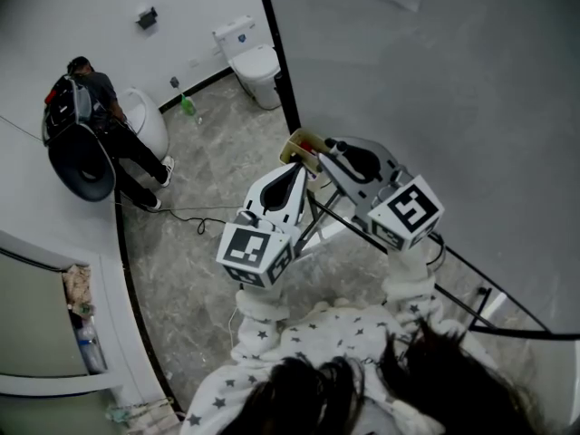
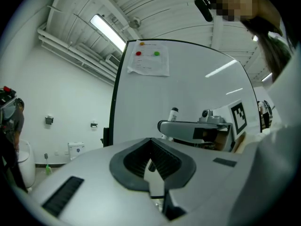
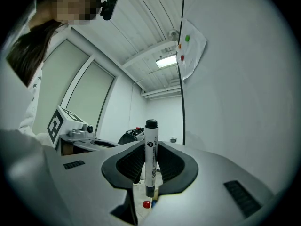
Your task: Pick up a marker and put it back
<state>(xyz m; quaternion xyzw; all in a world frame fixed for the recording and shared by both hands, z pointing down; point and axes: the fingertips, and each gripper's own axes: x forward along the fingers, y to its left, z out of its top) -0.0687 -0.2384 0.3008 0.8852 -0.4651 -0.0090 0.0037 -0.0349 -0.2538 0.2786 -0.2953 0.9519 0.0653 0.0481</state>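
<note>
**Condition.** The right gripper [image 3: 150, 149] has its jaws pinching the marker [image 3: 151, 160] low on its white barrel. The marker stands upright with its black cap on top, well above the pads. The left gripper [image 2: 150, 147] has its jaws pressed together with nothing between them. Both grippers are held about level in front of the whiteboard [image 1: 435, 80].

**Hazards.**
1. Slip. The barrel is round and looks smooth, and much of its length projects above the grip. If you tilt your wrist or knock the cap against the whiteboard, the marker is likely to pivot in the jaws or fall.
2. Collision. The two grippers sit just beside each other in the head view. Keep the left one clear of the marker.
3. Misplacement. A red item [image 3: 147, 204] and a blue item [image 3: 154, 203] show directly below the marker, too small to identify. If they lie where the marker goes back, lower it slowly so you do not push them aside.
4. Drop. The floor [image 1: 208, 179] looks hard, so a released marker would probably bounce and roll away.

**Surface and room.** No surface is in view. The whiteboard stands on a dark frame [image 1: 489, 302] over the grey marbled floor, with a sheet of paper [image 2: 149, 58] fixed near its top. A toilet [image 1: 254, 62] stands by the far wall. Another person [image 1: 100, 98] bends beside a round white fixture [image 1: 145, 120]. A tube lamp [image 2: 108, 29] lights the ceiling.
</note>
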